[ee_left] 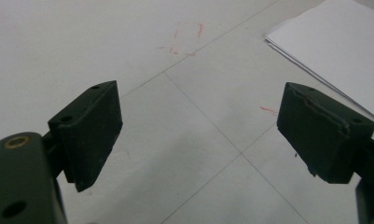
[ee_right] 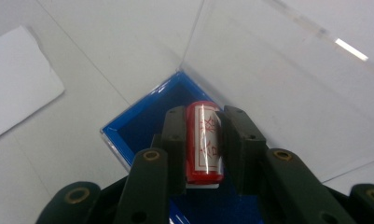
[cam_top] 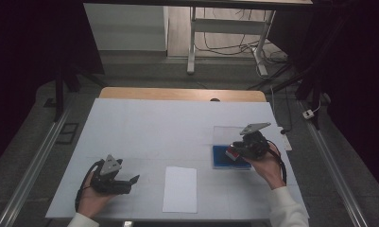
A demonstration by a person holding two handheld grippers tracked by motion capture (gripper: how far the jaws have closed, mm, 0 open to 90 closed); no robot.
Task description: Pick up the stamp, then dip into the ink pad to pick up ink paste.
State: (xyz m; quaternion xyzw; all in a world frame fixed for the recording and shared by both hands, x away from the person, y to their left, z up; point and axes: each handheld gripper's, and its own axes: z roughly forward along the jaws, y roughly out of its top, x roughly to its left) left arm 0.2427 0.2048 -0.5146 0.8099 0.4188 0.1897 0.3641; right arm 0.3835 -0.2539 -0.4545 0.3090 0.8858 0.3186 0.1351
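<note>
A red seal stamp (ee_right: 203, 149) with a white label and red characters is clamped between the jaws of my right gripper (ee_right: 204, 116), which is shut on it. The stamp hangs just over a blue ink-pad box (ee_right: 140, 122) whose clear lid (ee_right: 278, 79) stands open behind it. In the high view the right gripper (cam_top: 234, 152) holds the stamp (cam_top: 231, 153) over the blue box (cam_top: 222, 161) at the table's right. My left gripper (cam_top: 130, 183) rests low at the front left, open, with nothing between its jaws (ee_left: 198, 135). A white paper sheet (cam_top: 180, 189) lies between the two hands.
The white table cover (cam_top: 144, 127) has faint grid lines and small red marks (ee_left: 187, 39). The paper's edge (ee_left: 334, 42) lies just beyond the left gripper's right jaw. A wooden table edge (cam_top: 182, 93) runs along the back; desk legs and cables stand on the floor beyond.
</note>
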